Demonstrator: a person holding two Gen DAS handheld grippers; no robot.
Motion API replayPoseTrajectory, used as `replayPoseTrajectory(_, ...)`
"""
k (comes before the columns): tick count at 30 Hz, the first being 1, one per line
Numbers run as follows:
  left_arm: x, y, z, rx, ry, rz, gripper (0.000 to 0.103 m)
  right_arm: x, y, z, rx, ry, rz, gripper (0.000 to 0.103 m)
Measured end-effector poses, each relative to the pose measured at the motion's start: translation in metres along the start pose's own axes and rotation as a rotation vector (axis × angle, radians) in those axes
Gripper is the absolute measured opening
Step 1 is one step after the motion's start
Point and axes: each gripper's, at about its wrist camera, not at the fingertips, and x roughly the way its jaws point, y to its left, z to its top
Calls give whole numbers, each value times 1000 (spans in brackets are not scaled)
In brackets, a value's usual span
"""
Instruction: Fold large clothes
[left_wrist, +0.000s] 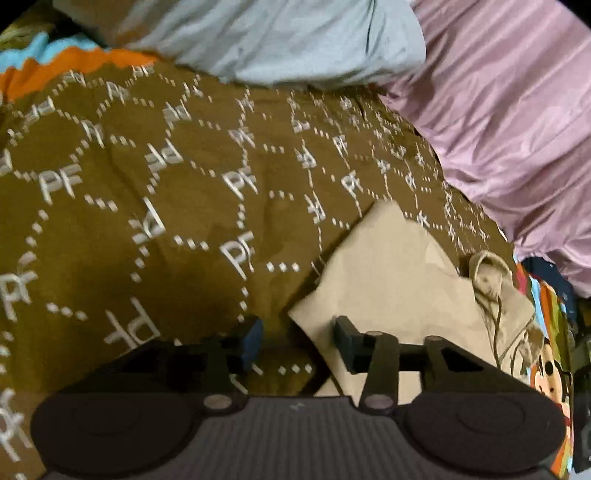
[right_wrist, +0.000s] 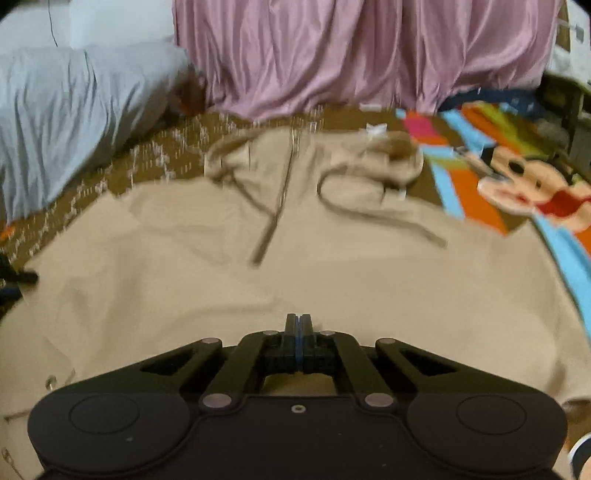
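Bed under my jaws, covered by brown sheet (left_wrist: 155, 206) printed with white "PF" letters and dotted hexagons. Beige hooded garment (right_wrist: 295, 266) lies flat on it, drawstrings (right_wrist: 354, 206) loose across chest, zipper at neck. Grey-blue pillow (left_wrist: 295, 40) rests at far edge. Bright cartoon-print blanket (right_wrist: 517, 173) lies beside garment on my right. Mauve curtain (right_wrist: 351, 55) hangs behind bed.
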Motion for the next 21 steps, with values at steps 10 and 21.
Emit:
replayPoseTrajectory(10,16,-17,-11,185,-45,178,53,-13,33,-19,-122,-2,79,33)
replayPoseTrajectory(21,13,-33,-17,269,-15,308,74,-14,34,-38,-233,16,11,40)
